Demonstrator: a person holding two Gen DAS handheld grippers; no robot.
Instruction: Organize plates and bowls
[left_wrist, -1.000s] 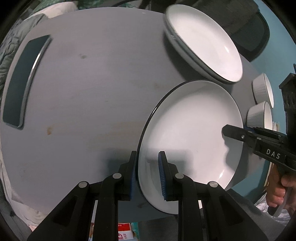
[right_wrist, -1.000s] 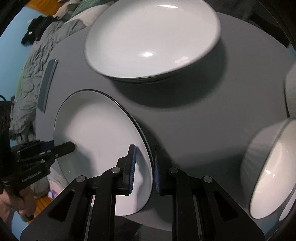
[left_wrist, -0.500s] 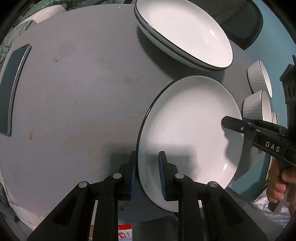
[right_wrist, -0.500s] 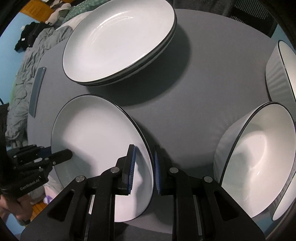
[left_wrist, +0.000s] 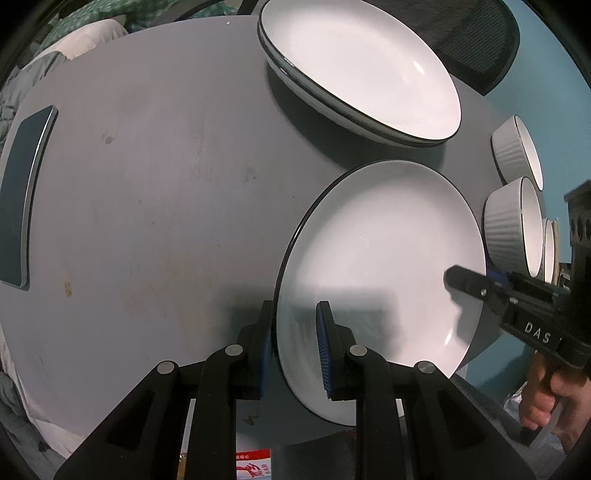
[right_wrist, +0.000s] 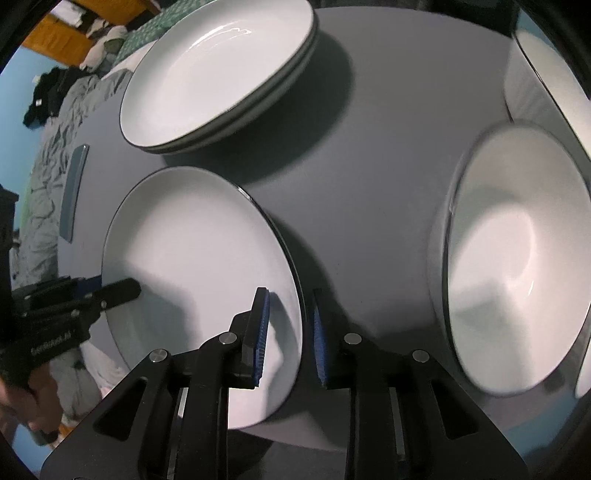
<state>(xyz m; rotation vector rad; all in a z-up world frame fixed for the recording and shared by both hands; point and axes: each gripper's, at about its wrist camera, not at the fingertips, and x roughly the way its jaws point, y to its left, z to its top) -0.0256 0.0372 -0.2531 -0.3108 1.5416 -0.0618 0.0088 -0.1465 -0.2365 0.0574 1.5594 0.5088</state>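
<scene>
**1 plate between 2 grippers, right jaws loosening**

The loose plate (left_wrist: 380, 258), white with a thin dark rim, sits near the front edge of the grey table (left_wrist: 155, 192), just in front of a stack of 2 matching plates (left_wrist: 362, 70). Each gripper has it by an opposite rim. The left gripper (left_wrist: 295, 343) is clenched on the plate's near-left edge, blue pads on both faces of the rim. The right gripper (right_wrist: 288, 332) straddles the opposite edge; its jaws have just been opening, and in the right wrist view a gap shows between the rim and the outer pad, so I judge that grip released, with the rim between the jaws.

To the right stand ribbed white bowls: the nearest bowl (right_wrist: 517, 258), a second bowl (left_wrist: 517, 151) behind it and the edge of a third bowl (left_wrist: 549, 247) beyond.

Judging progress: 2 plates are stacked, this 1 is not yet on the stack, and the bowls are unstacked, so most of the job remains.

Readable writing: "DAS" on the right gripper's body in the left wrist view; lettering on the left gripper in the other view is too blurred to read. A red-and-white package (left_wrist: 253, 465) below the table carries print I cannot make out. A dark phone-like slab (left_wrist: 22, 195) lies at the table's far left.
</scene>
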